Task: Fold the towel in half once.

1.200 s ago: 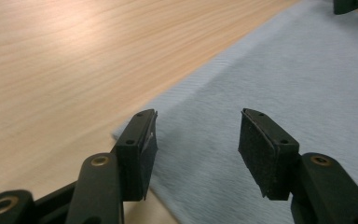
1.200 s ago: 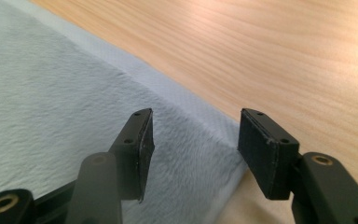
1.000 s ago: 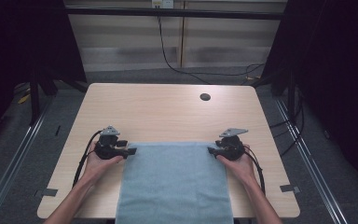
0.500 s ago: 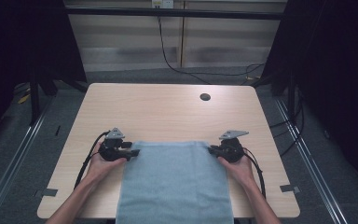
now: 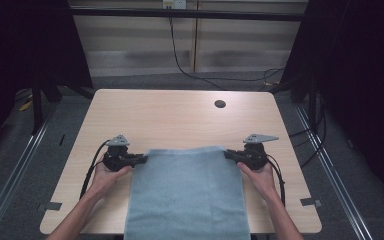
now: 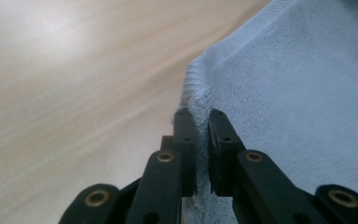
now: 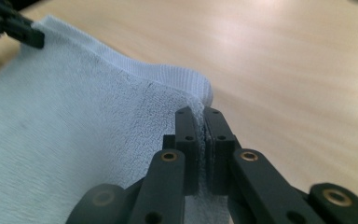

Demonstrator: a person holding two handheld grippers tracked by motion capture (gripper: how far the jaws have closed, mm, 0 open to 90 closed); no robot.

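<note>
Light blue towel [image 5: 187, 195] flat on table [image 5: 180, 120] near edge, hanging over front. Left gripper [image 5: 139, 159] and right gripper [image 5: 230, 155] fingers just closed, each clamped on 1 far corner.

A light wooden table [image 5: 180, 120] with rounded corners stands on a grey floor [image 5: 30, 165], and most of its top lies bare. A pale blue towel [image 5: 187, 195] lies on the near middle of it; the near end reaches the table's near edge, and I cannot tell if it hangs over. The towel's far edge runs straight across from left to right, its two far corners raised slightly off the wood. Near the far right corner sits a small dark round spot [image 5: 220, 104], well apart from the towel.
</note>
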